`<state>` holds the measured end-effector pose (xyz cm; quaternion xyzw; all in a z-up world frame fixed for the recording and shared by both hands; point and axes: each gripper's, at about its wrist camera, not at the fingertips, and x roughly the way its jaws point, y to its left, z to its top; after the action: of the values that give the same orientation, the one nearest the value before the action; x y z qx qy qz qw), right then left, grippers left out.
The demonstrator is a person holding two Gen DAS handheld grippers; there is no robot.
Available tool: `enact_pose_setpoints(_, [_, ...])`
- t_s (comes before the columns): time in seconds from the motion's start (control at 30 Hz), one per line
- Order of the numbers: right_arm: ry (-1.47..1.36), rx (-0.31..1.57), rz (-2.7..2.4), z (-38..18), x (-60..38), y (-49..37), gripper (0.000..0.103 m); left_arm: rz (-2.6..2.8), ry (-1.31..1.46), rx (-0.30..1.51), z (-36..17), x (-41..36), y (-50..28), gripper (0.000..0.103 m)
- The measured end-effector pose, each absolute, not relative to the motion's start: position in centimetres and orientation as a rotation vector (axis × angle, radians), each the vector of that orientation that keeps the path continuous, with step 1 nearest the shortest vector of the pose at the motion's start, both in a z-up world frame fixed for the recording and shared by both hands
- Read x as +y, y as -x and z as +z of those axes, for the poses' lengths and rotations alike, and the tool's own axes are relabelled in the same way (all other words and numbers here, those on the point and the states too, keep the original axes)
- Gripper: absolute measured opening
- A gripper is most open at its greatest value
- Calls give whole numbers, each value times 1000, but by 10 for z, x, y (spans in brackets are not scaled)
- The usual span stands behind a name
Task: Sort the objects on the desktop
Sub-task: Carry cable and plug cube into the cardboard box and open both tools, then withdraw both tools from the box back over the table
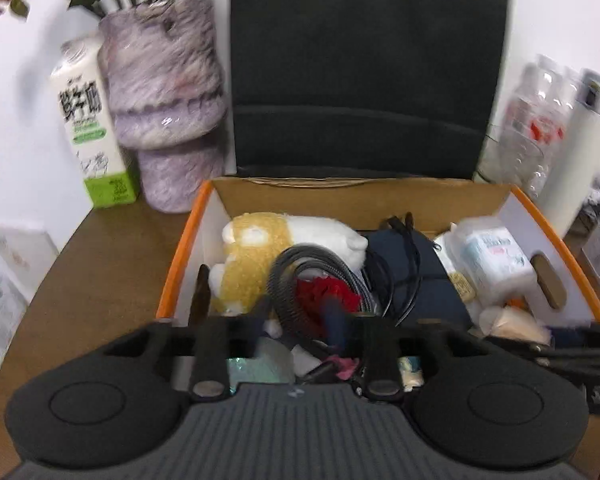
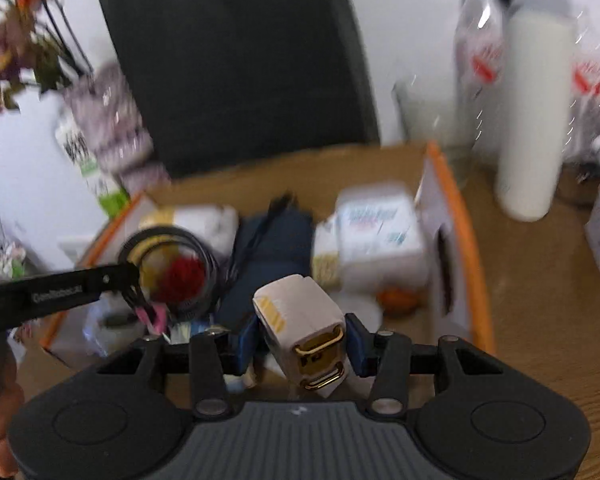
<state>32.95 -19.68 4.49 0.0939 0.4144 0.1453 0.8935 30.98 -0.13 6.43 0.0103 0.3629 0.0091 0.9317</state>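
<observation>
A cardboard box with an orange rim [image 1: 180, 264] [image 2: 460, 220] holds a yellow-and-white plush toy [image 1: 260, 256], a coiled grey cable [image 1: 300, 256] [image 2: 204, 252], a red fluffy item [image 1: 324, 292] [image 2: 180, 276], a navy pouch [image 1: 412, 272] and a tissue pack [image 1: 496, 260] [image 2: 380, 228]. My left gripper [image 1: 298, 316] [image 2: 140, 300] hangs open over the cable and the red item, gripping nothing. My right gripper [image 2: 302, 344] is shut on a small white box with gold fittings [image 2: 300, 320], above the box's near edge.
The box sits on a wooden table [image 2: 540, 300]. A black chair back [image 1: 364, 68] stands behind it. To the left are a milk carton [image 1: 92, 128] and a marbled purple vase [image 1: 168, 100]. Clear bottles [image 1: 532, 120] and a white flask [image 2: 532, 120] stand to the right.
</observation>
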Motion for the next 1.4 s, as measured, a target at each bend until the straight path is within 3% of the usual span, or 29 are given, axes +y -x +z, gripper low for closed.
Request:
enact_pose_setpoints(0.03, [-185, 868, 289, 41, -194, -328, 48, -2, -13, 724, 65, 0, -303, 65])
enact_pose_setpoints(0.17, [-185, 773, 303, 57, -201, -304, 72, -13, -16, 672, 88, 2, -276, 69])
enact_pose_setpoints(0.23, [-180, 673, 287, 75, -213, -279, 77, -4, 0, 620, 106, 5, -252, 81])
enact_pose_setpoints(0.37, [-158, 519, 243, 94, -236, -223, 93, 1, 31, 569, 121, 7, -202, 94])
enact_pose_setpoints(0.77, [-152, 520, 382, 26, -245, -117, 93, 9, 95, 660, 42, 0, -70, 95])
enact_pose_setpoints(1.4, [-107, 452, 413, 35, -229, -94, 93, 48, 91, 632, 29, 1, -37, 97])
